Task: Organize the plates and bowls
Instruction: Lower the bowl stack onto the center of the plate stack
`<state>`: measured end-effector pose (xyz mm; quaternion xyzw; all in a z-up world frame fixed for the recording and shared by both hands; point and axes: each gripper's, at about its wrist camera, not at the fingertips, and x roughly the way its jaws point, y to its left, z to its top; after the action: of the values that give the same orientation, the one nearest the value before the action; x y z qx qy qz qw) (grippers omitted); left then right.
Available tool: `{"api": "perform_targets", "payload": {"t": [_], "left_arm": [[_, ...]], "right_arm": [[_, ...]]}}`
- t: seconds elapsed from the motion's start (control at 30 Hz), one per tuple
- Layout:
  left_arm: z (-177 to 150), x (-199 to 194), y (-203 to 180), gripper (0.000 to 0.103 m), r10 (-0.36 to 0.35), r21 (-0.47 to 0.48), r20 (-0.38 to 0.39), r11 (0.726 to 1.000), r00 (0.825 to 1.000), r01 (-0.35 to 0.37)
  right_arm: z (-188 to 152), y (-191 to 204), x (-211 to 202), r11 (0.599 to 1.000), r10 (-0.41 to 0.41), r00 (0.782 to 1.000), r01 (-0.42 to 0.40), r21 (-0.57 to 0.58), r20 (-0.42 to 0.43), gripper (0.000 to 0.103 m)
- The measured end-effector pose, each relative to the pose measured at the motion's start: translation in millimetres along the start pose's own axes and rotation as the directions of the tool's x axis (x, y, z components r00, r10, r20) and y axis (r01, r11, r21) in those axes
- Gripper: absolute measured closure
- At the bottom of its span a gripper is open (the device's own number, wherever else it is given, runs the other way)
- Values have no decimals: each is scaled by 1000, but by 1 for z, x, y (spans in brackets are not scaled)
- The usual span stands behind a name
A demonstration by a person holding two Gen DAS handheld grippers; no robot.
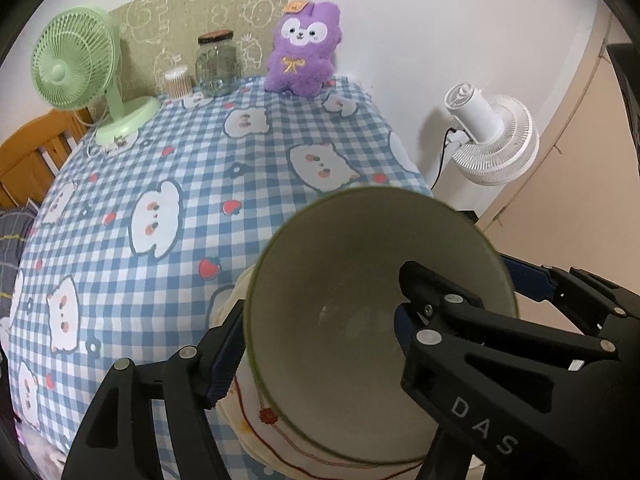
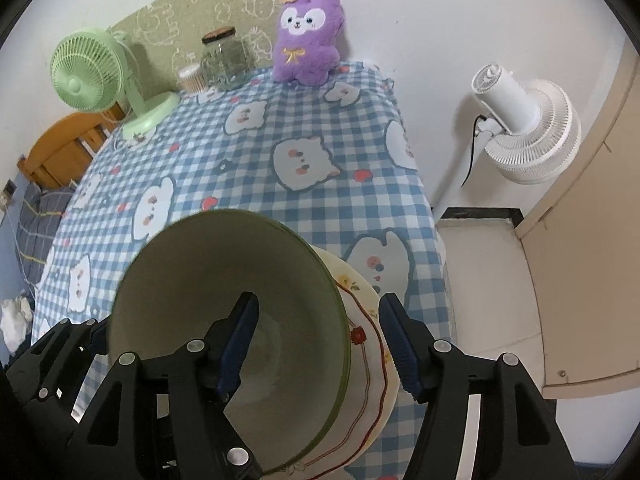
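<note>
A green-rimmed bowl (image 1: 340,280) (image 2: 192,280) is held tilted above a cream plate with red line and flower pattern (image 1: 256,412) (image 2: 368,360) near the table's front edge. In the left wrist view, my left gripper (image 1: 316,344) straddles the bowl, one finger outside its left wall and one inside. In the right wrist view, my right gripper (image 2: 320,344) has its jaws wide apart, the left finger inside the bowl and the right finger beside the plate. Whether either pad presses the rim is hard to tell.
The table has a blue checked cloth (image 2: 248,148). At the back stand a green desk fan (image 2: 92,76), a glass jar (image 2: 224,60), a cotton-swab box (image 2: 191,78) and a purple plush (image 2: 308,36). A white floor fan (image 2: 528,132) stands right of the table.
</note>
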<state>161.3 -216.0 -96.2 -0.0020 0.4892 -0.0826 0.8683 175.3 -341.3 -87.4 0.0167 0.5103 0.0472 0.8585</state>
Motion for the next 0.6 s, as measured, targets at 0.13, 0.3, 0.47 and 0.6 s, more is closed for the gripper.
{"api": "perform_targets", "payload": {"t": [0.13, 0.3, 0.47, 0.6], "left_arm": [[3, -16, 3, 24, -5, 24, 32, 1000, 999, 4], [2, -38, 12, 18, -11, 61, 103, 998, 995, 4], [-6, -53, 26, 13, -23, 90, 161, 996, 987, 8], [-16, -63, 37, 9, -19, 101, 192, 995, 981, -1]], "right_arm": [[0, 5, -19, 1000, -11, 999, 10, 18, 37, 37], [-6, 16, -45, 997, -65, 991, 60, 53, 116, 31], [-18, 30, -60, 992, -94, 981, 78, 98, 168, 29], [-29, 48, -71, 989, -130, 970, 113, 94, 203, 27]]}}
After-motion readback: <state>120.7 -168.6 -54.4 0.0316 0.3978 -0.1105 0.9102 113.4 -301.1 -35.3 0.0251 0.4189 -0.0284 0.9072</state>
